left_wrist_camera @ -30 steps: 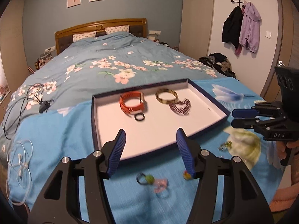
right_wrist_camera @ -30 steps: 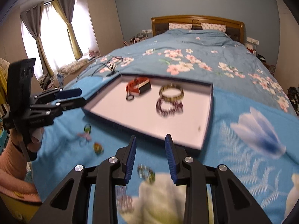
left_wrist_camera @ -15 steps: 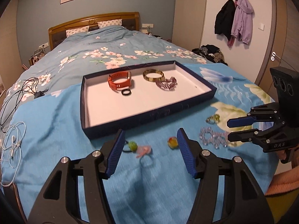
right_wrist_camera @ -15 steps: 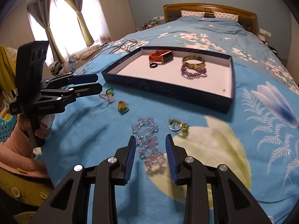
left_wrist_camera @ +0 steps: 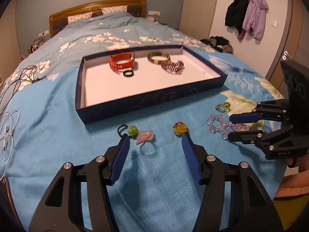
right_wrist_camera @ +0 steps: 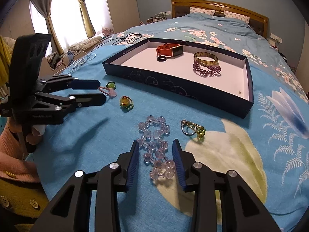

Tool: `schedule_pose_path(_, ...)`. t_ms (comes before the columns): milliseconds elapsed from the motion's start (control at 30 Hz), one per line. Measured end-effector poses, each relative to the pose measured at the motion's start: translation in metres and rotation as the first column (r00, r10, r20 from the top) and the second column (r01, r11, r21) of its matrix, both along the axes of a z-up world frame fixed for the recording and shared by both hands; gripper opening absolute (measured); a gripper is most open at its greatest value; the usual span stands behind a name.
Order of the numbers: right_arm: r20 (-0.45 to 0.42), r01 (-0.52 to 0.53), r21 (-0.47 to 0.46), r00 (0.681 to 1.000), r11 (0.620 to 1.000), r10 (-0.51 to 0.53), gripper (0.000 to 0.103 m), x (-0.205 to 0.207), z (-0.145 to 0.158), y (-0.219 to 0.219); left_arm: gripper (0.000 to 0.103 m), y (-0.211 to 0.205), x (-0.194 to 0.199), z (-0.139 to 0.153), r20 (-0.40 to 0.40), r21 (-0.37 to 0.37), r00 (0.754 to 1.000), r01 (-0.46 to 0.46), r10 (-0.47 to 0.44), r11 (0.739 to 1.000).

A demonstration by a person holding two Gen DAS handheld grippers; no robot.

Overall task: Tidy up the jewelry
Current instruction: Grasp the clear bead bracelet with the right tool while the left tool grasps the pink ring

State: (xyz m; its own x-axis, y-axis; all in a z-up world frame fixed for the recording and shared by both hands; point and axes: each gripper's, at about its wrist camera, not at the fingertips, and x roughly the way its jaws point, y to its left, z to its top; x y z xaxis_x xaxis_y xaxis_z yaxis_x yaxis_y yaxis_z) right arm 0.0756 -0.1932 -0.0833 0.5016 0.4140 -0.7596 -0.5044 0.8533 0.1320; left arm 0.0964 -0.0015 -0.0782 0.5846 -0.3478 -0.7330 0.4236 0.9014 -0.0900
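Observation:
A dark blue tray [left_wrist_camera: 154,96] [right_wrist_camera: 173,86] on the bed holds an orange watch [left_wrist_camera: 121,62], a black ring [left_wrist_camera: 128,73], a gold bangle [left_wrist_camera: 158,58] and a purple bracelet [left_wrist_camera: 172,67]. My left gripper [left_wrist_camera: 155,137] is open above a pink hair tie [left_wrist_camera: 145,136], between a green bead tie [left_wrist_camera: 132,130] and a yellow ring [left_wrist_camera: 180,128]. My right gripper [right_wrist_camera: 155,148] is open around a clear bead bracelet [right_wrist_camera: 154,141]. A green-stone ring [right_wrist_camera: 193,128] lies to its right.
White and black cables [left_wrist_camera: 7,131] lie on the bed's left side. The bed's foot edge is close below both grippers. Coats [left_wrist_camera: 249,13] hang on the right wall. Curtained window [right_wrist_camera: 63,13] at far left.
Both grippers have pulled back from the tray and dropped low toward the loose jewelry. The right fingers now straddle the clear bead bracelet; the left fingers sit over the pink hair tie.

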Motion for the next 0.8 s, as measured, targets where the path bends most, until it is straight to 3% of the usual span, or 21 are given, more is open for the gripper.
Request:
schedule_pose_path(267, 0.014, -0.010, -0.022, 1.000, 1.000, 0.010, 0.036, 0.000, 0.000, 0.009, 0.051, -0.001, 0.014, -0.011, -0.068, -0.012, 0.998, 0.000, -0.001, 1.000)
schedule_pose_path(333, 0.019, -0.008, -0.032, 1.000, 0.999, 0.008, 0.028, 0.000, 0.000, 0.010, 0.050, 0.000, 0.017, -0.011, -0.072, -0.024, 0.997, -0.005, 0.003, 1.000)
schedule_pose_path(467, 0.027, -0.005, -0.036, 1.000, 0.999, 0.006, 0.025, -0.001, 0.000, 0.007, 0.048, 0.000, 0.019, -0.012, -0.077, -0.030, 0.997, -0.014, 0.012, 0.999)
schedule_pose_path(567, 0.033, -0.005, -0.034, 0.999, 0.999, 0.006, 0.014, -0.002, 0.001, 0.006, 0.046, -0.001, 0.020, -0.011, -0.074, -0.023, 0.997, -0.016, 0.014, 1.000)
schedule_pose_path(633, 0.042, -0.003, -0.019, 0.999, 1.000, 0.004, 0.008, -0.002, 0.004, 0.004, 0.041, 0.000, 0.022, -0.012, -0.076, -0.023, 0.997, -0.023, 0.021, 0.999)
schedule_pose_path(800, 0.037, 0.002, -0.002, 0.999, 1.000, -0.002, 0.008, -0.002, 0.005, 0.000, 0.022, 0.001, 0.025, -0.012, -0.075, -0.013, 0.997, -0.034, 0.033, 0.999)
